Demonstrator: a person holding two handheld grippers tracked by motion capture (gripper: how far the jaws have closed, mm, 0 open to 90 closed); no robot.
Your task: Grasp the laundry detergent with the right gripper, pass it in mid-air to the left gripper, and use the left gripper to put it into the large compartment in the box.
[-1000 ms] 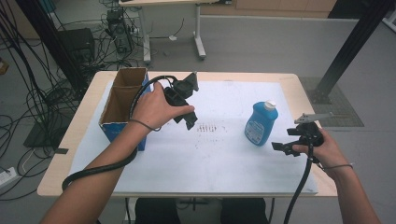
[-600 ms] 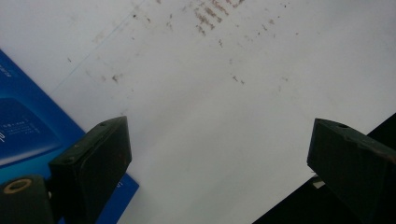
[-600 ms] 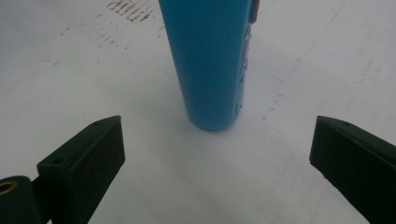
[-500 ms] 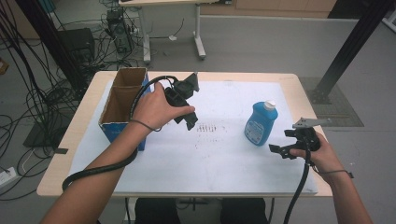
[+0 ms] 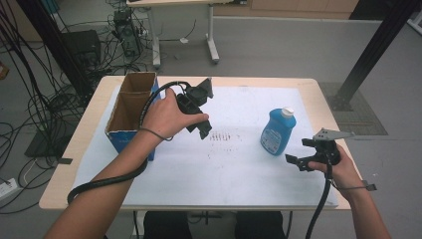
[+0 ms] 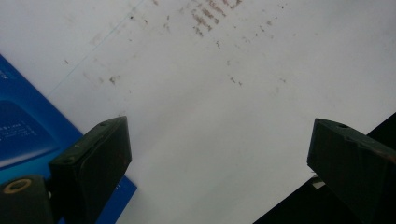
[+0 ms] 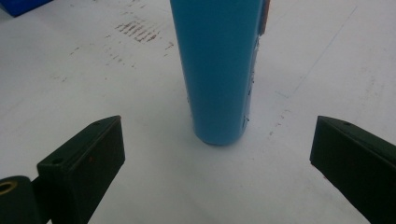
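We see the right claw [image 5: 304,158] spread wide and empty with the bottle [image 7: 217,70] upright just ahead between its jaw lines, so a skewed approach could tip it, while the left claw [image 5: 198,115], released, hangs above the sheet [image 6: 224,116].

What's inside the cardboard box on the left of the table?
The cardboard box is open on top. The high view shows bare brown inner walls and nothing on the visible part of its floor; the near wall hides the bottom closest to the person.

Lab: floor cables [image 5: 47,107], equipment [image 5: 124,32]
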